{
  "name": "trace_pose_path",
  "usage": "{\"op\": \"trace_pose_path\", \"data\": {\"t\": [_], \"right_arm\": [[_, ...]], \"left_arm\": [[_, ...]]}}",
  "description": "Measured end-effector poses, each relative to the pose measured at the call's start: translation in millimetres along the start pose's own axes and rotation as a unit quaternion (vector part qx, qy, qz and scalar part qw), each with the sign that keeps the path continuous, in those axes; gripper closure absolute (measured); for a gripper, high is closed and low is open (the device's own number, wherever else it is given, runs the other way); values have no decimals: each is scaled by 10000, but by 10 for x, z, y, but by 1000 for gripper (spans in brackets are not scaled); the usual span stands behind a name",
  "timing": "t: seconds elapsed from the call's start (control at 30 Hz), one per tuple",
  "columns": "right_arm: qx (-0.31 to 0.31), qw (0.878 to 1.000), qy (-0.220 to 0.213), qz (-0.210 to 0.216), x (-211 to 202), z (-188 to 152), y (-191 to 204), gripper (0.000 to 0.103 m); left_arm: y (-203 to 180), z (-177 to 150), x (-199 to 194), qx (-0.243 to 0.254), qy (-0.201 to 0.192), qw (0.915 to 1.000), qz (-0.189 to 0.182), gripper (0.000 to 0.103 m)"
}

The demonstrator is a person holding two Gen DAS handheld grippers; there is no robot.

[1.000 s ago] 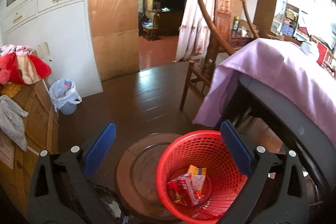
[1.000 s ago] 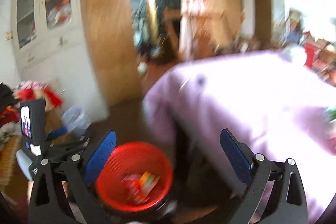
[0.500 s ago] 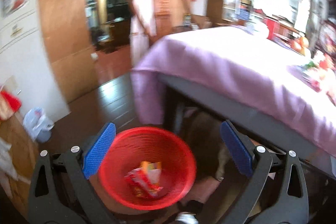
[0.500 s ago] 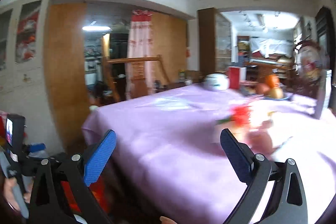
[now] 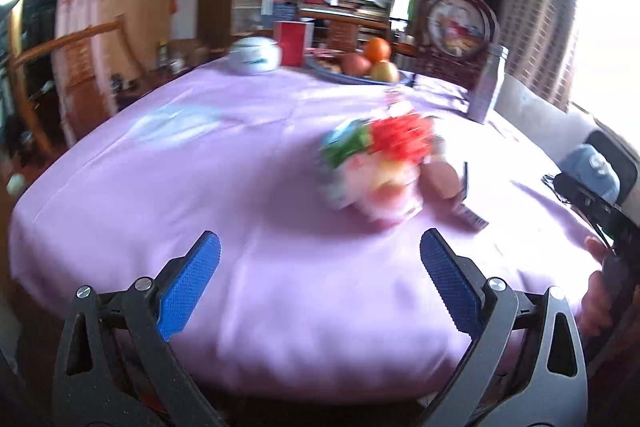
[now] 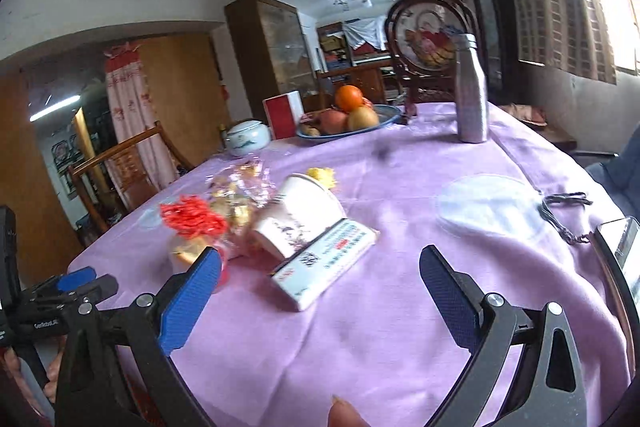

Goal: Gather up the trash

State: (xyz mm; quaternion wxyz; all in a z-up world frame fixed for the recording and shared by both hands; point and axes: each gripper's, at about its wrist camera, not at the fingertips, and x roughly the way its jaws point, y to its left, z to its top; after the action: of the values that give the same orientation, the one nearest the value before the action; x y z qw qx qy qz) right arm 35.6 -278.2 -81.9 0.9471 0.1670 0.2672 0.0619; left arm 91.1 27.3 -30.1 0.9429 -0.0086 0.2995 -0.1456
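A pile of trash lies on the purple tablecloth [image 6: 400,307]: a tipped white paper cup [image 6: 296,215], a flat printed box [image 6: 324,263], red net packaging [image 6: 192,219], clear wrappers [image 6: 236,191] and a yellow scrap [image 6: 320,174]. In the left wrist view the pile [image 5: 380,171] is blurred, ahead of the fingers. My left gripper [image 5: 318,287] is open and empty over the near table edge. My right gripper [image 6: 318,291] is open and empty, just short of the box. The left gripper also shows at the lower left of the right wrist view [image 6: 60,303].
A fruit plate [image 6: 348,119], a white lidded jar [image 6: 244,139], a red box [image 6: 282,115] and a steel bottle [image 6: 472,95] stand at the far side. A clear round lid [image 6: 488,205], a cord [image 6: 560,215] and a phone [image 6: 624,247] lie right. A wooden chair [image 6: 120,167] stands left.
Both grippers swung up and right from the red basket on the floor to the tabletop. The trash pile is now in front of both; the basket is out of view.
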Motion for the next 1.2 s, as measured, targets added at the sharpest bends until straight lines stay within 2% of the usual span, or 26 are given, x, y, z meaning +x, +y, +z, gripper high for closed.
{"op": "trace_pose_path", "data": {"t": [0.2,0.27,0.33,0.4,0.43,0.5,0.63,0.77,0.9,1.0,1.13,1.2], "right_arm": [[17,9999,-56,-161,213,36,-189,5],[113,9999,12,-8,230,43,-226,5],[148,9999,42,-5,225,47,-239,5],[152,9996,238,50,274,35,-231,5],[140,9991,372,145,307,33,-224,5],[162,9981,541,247,352,24,-227,5],[305,9975,557,323,356,1,-251,5],[352,9966,622,398,375,-38,-237,5],[8,9982,524,301,341,-68,-95,5],[-299,9989,335,137,278,-101,64,6],[-575,9952,497,620,274,-126,378,6],[-914,9916,516,759,289,-127,634,6]], "left_arm": [[-388,242,601,288,332,9990,30,7],[-413,298,776,219,445,9987,62,7],[-393,321,862,75,546,9985,38,18],[-345,295,902,-59,683,9975,-189,42],[-326,282,903,-97,700,9972,-254,47],[-276,261,845,-174,659,9973,-285,49],[-128,129,506,-372,434,9976,-396,49],[79,-54,186,-443,345,9983,-182,49],[309,-216,41,-653,410,9970,53,49],[444,-306,-50,-867,393,9954,72,49],[564,-415,-242,-939,235,9949,276,49],[612,-448,-285,-933,217,9951,229,49]]}}
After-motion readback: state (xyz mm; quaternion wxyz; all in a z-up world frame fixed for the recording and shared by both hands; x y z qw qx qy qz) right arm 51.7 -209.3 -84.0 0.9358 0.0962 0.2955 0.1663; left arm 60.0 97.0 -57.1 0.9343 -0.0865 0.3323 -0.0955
